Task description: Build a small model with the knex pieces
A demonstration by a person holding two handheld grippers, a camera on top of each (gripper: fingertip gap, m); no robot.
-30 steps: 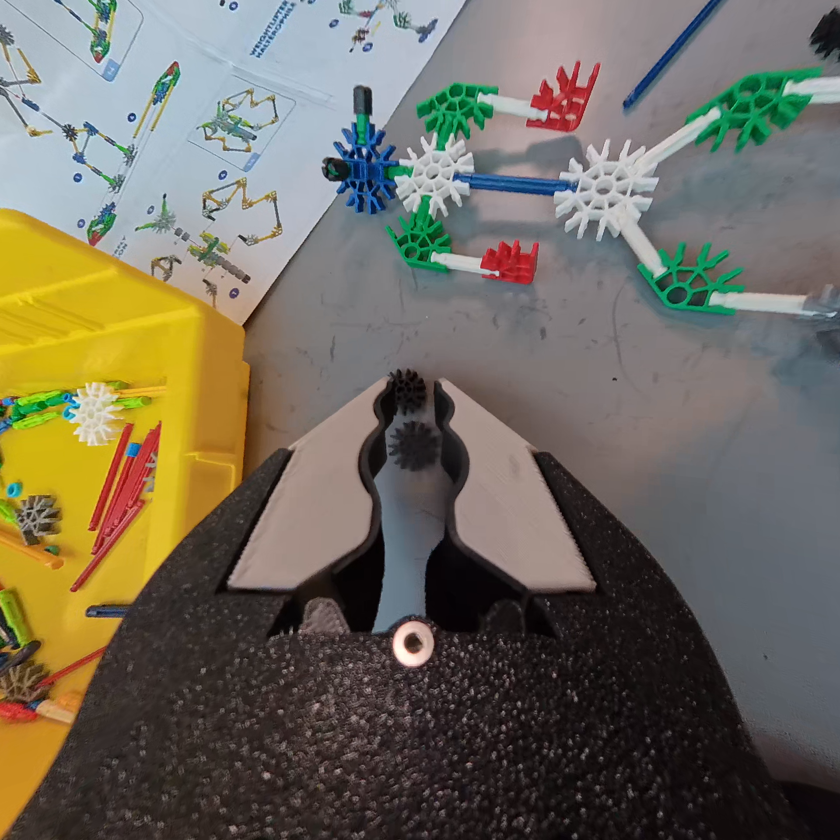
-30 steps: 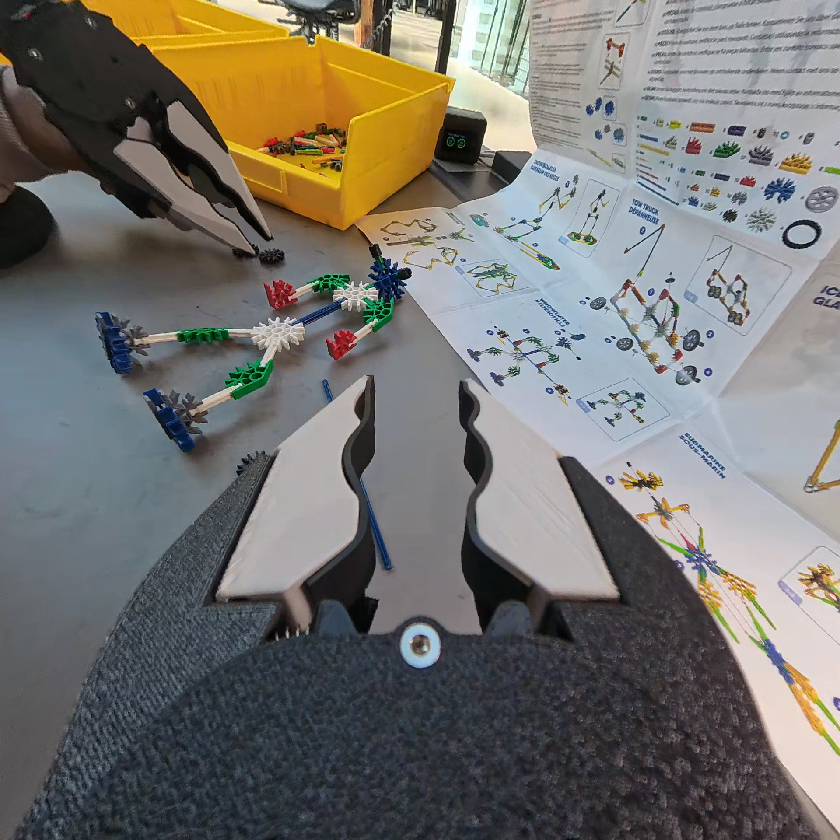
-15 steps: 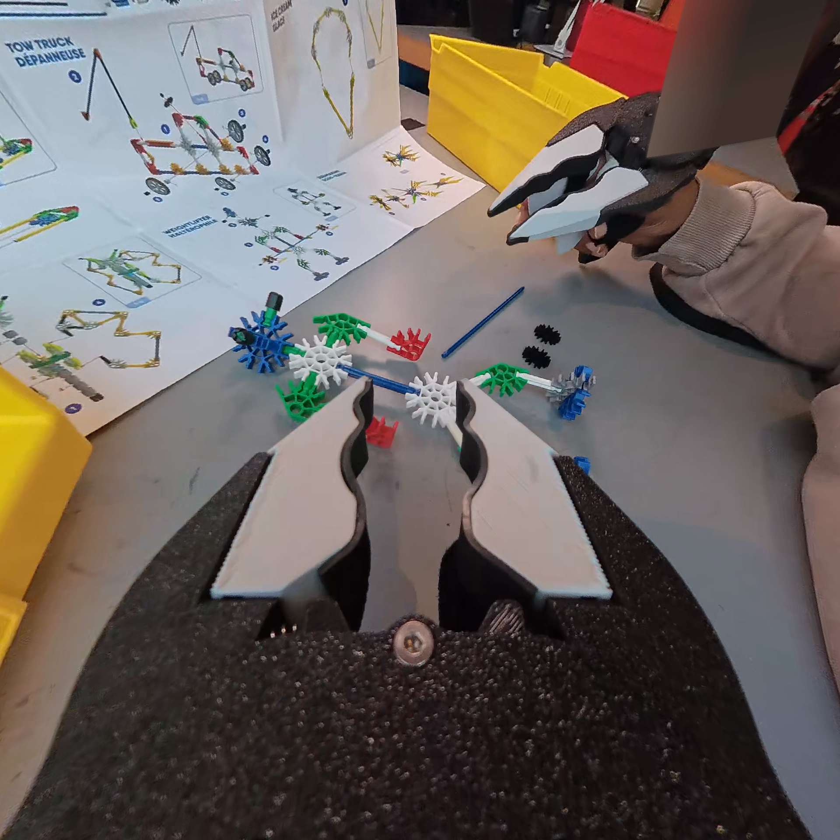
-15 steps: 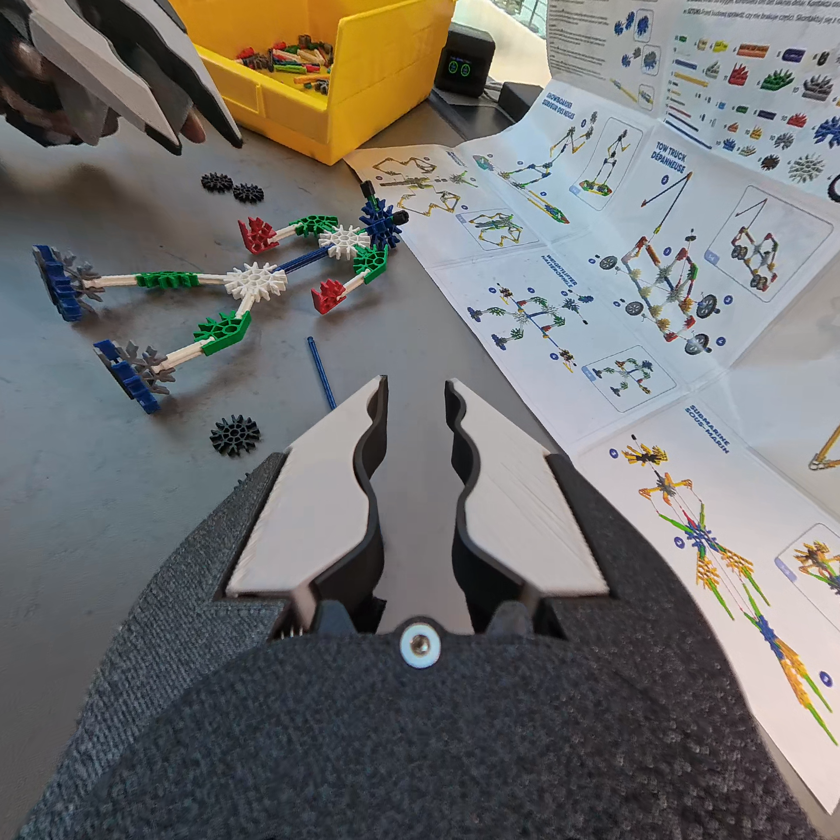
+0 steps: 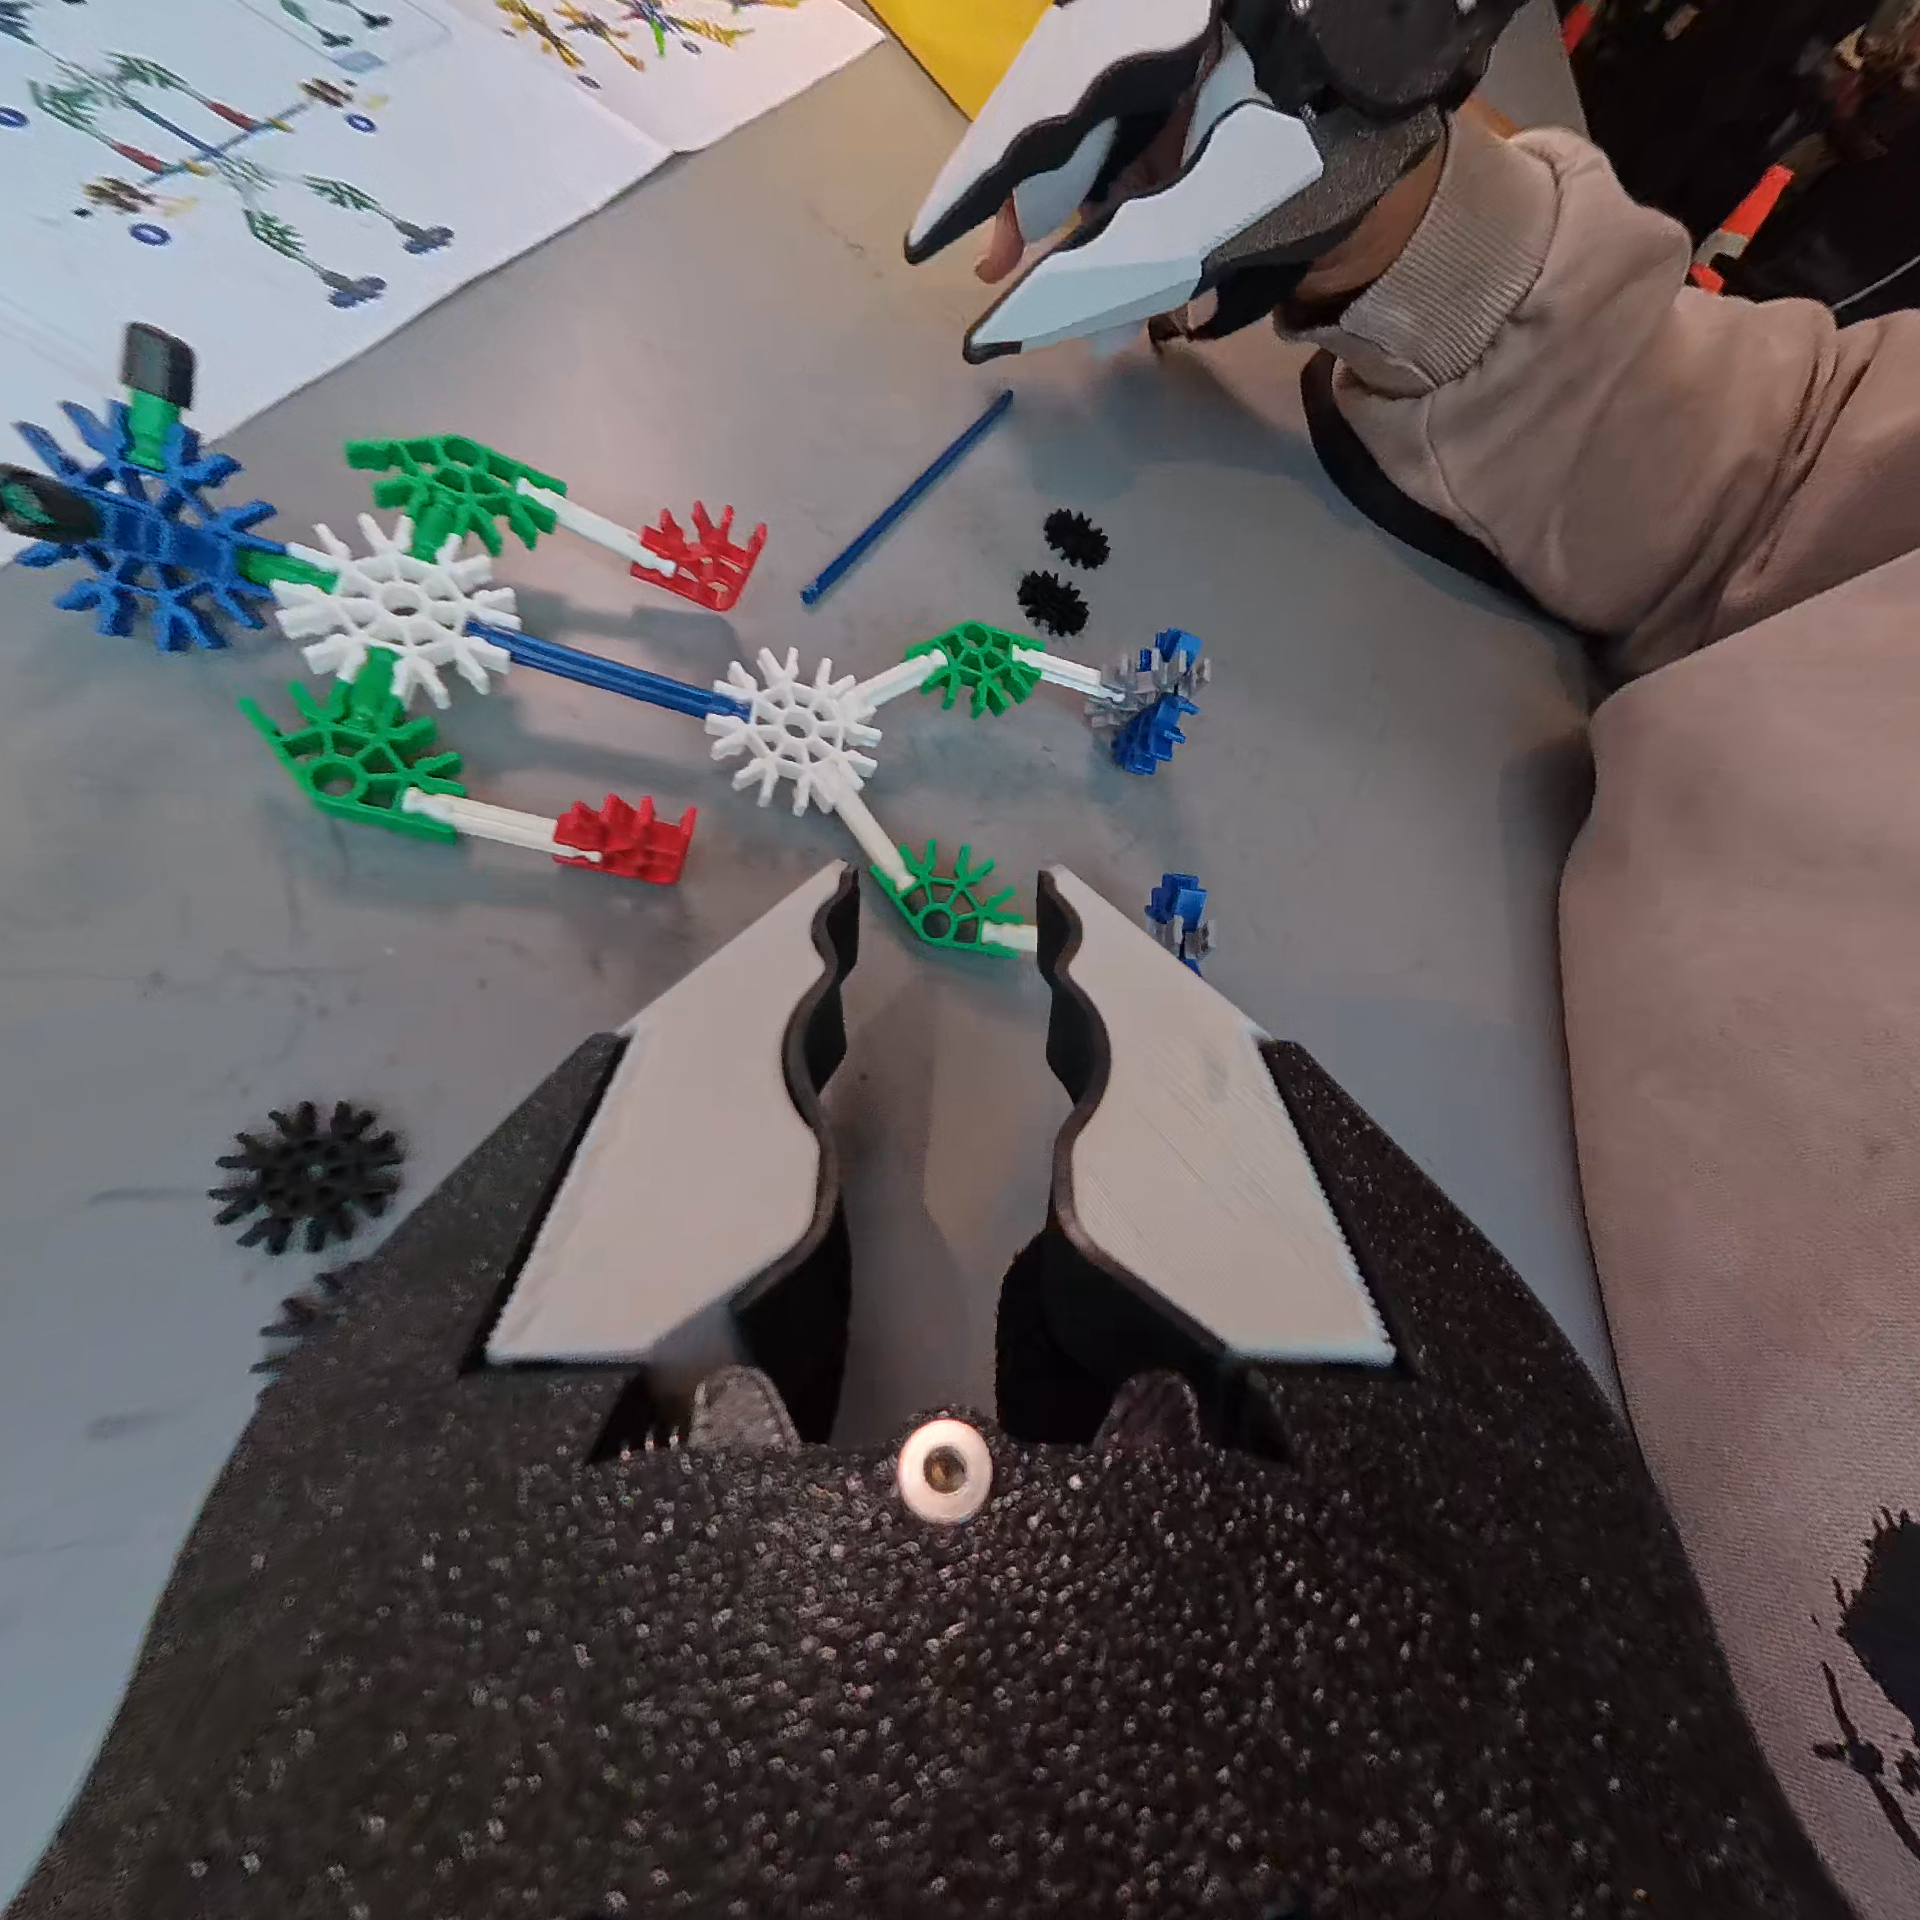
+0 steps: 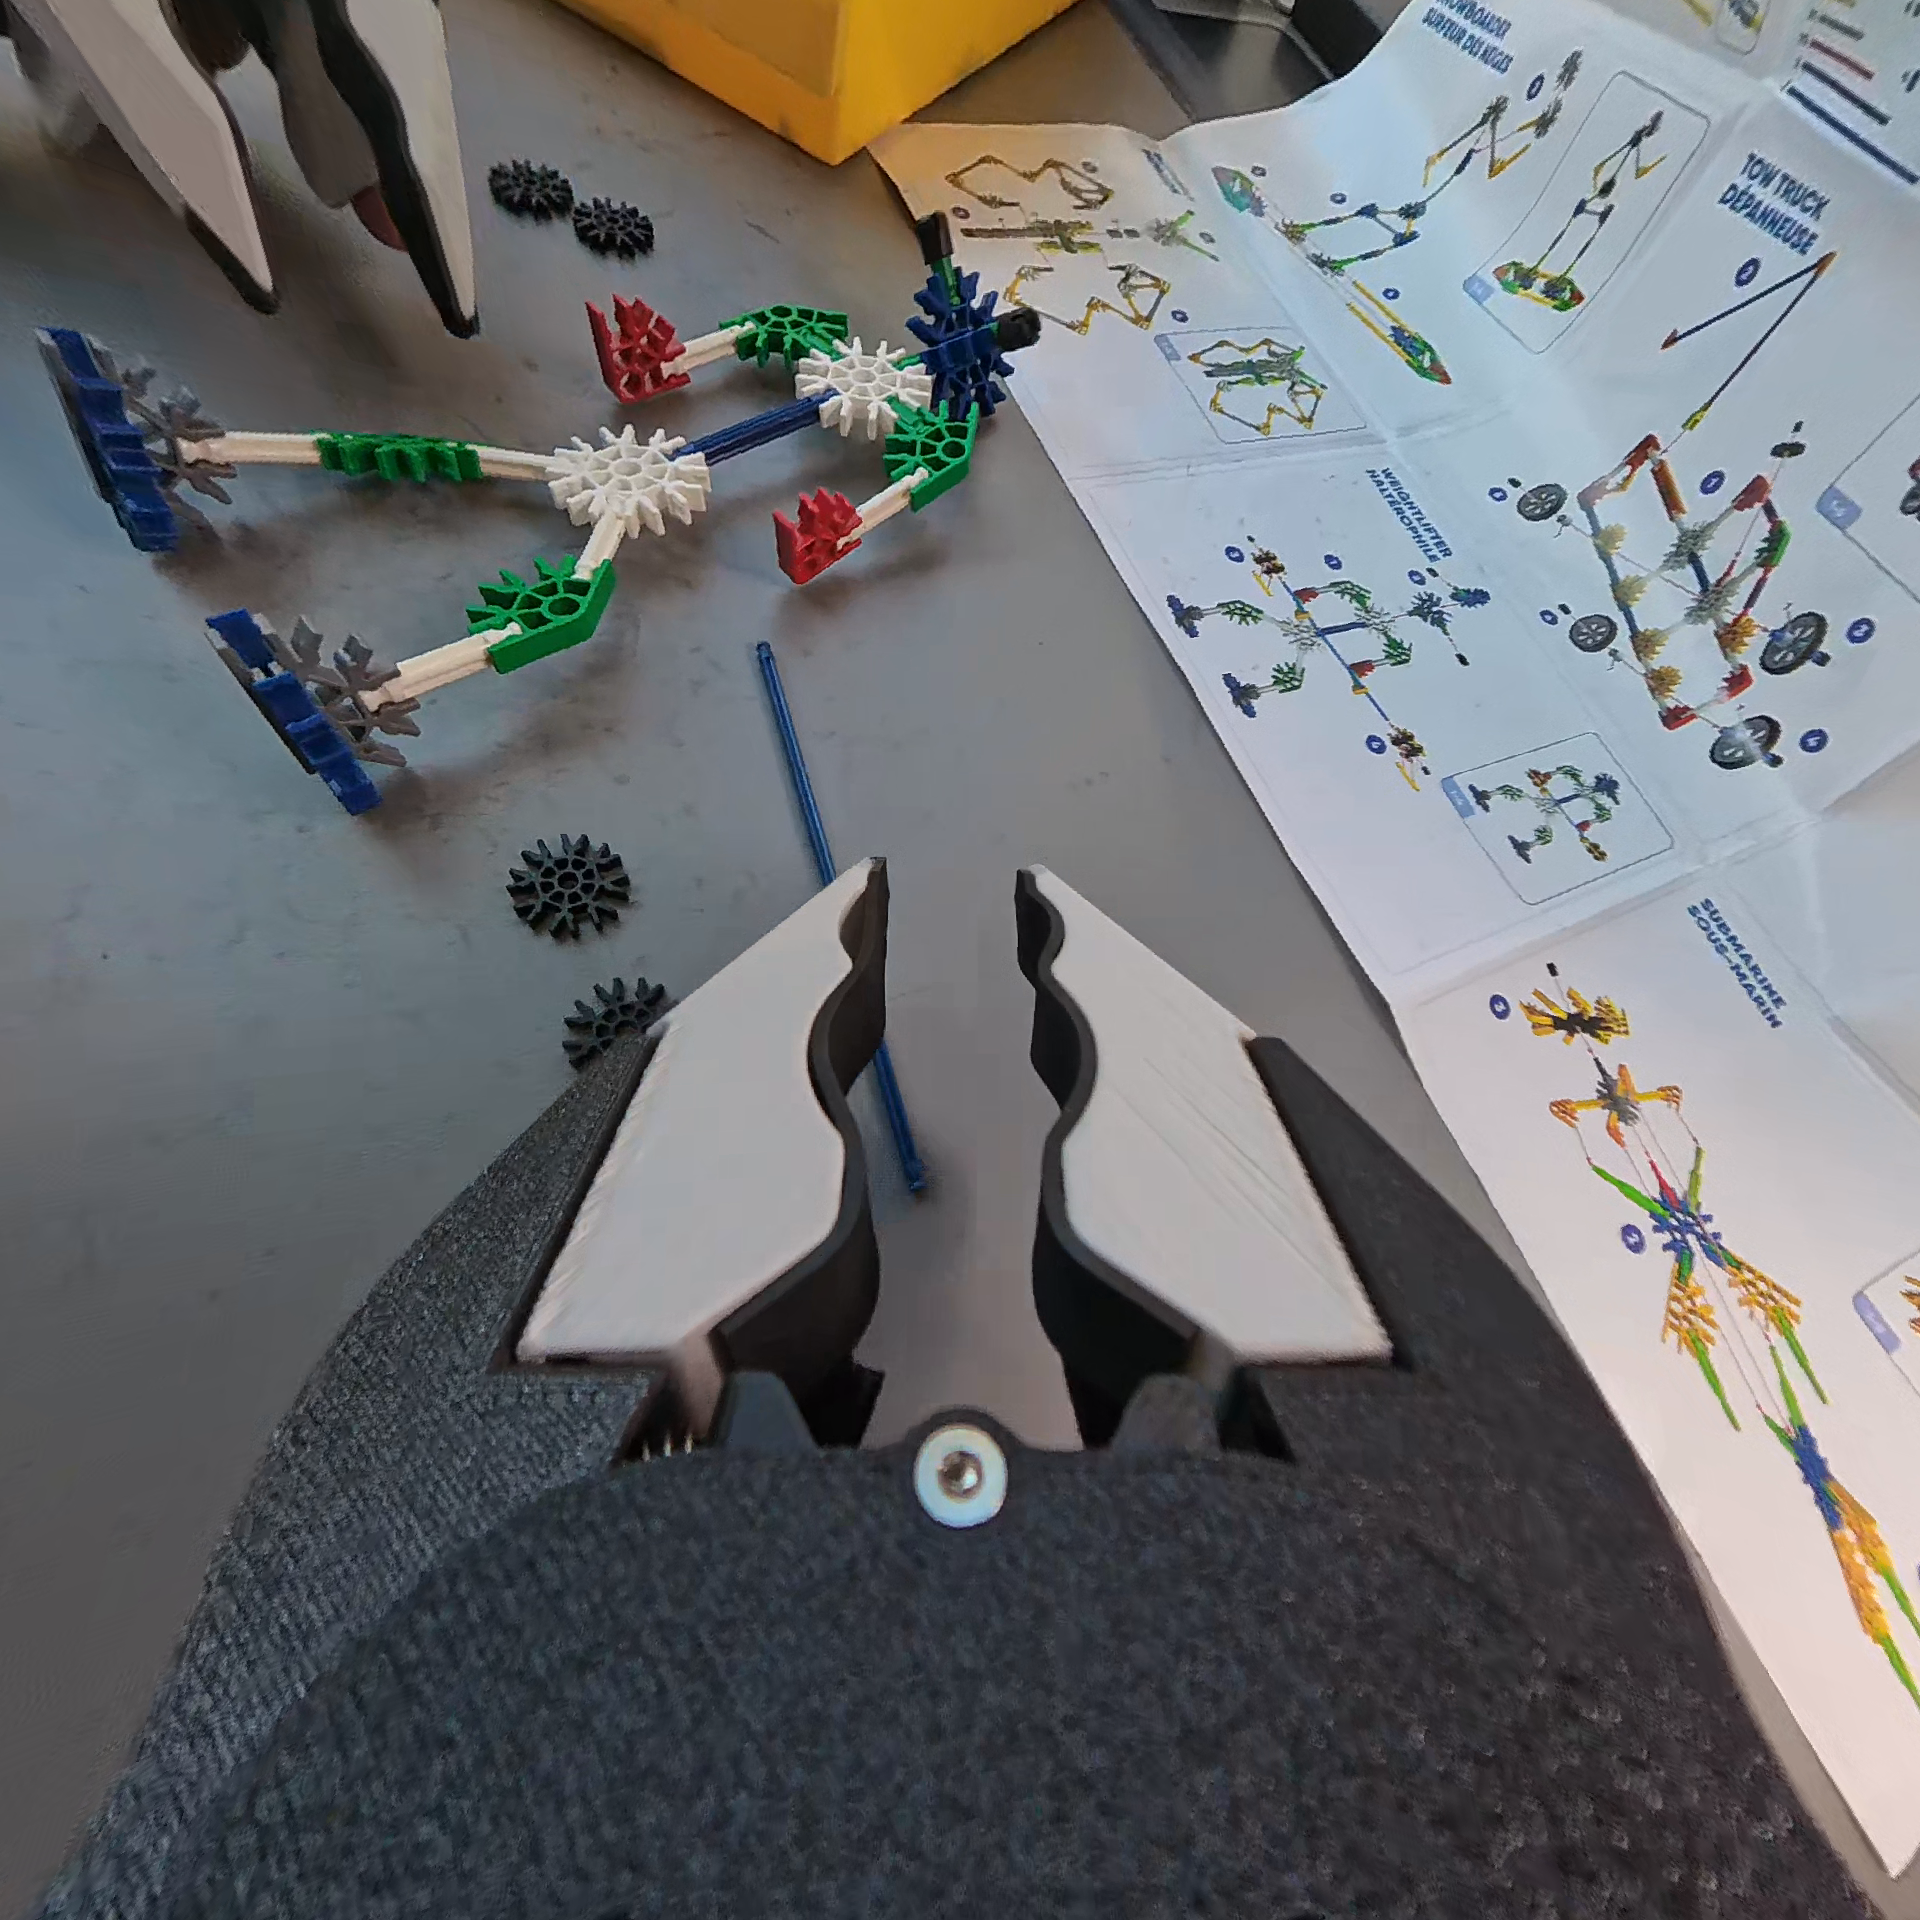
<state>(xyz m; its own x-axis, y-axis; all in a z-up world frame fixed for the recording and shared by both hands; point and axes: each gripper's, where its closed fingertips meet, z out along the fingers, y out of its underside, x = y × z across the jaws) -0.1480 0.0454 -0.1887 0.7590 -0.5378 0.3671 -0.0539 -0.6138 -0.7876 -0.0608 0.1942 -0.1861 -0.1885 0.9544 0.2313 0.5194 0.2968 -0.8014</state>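
Note:
A flat figure of rods and connectors, with a white snowflake connector (image 5: 795,727) at its centre, lies on the grey table; it also shows in the right wrist view (image 6: 629,478). My left gripper (image 5: 945,894) is open and empty, its tips just short of the figure's green leg connector (image 5: 940,914). My right gripper (image 6: 951,878) is open and empty above a loose blue rod (image 6: 795,769), which runs under its left finger. Two black toothed connectors (image 6: 569,883) lie left of it. Two more (image 5: 307,1174) lie left of the left gripper.
A printed instruction sheet (image 6: 1455,520) covers the table on the right gripper's right. A yellow bin (image 6: 831,62) stands behind the figure. The right gripper (image 5: 1091,229) and a beige sleeve (image 5: 1558,416) hover beyond the figure in the left wrist view. The left gripper (image 6: 358,312) shows at top left. The gap from one gripper's tips to the other's is roughly 20 cm. The white snowflake connector (image 5: 795,727) is closer to my left gripper, around 5 cm from its tips; the right tips are 12 cm off. My right wrist view (image 6: 628,473) looks at it from another angle.
My left gripper let go of a small black connector, opened and swung back over the figure's leg end. My right gripper came lower and closer over the blue rod.

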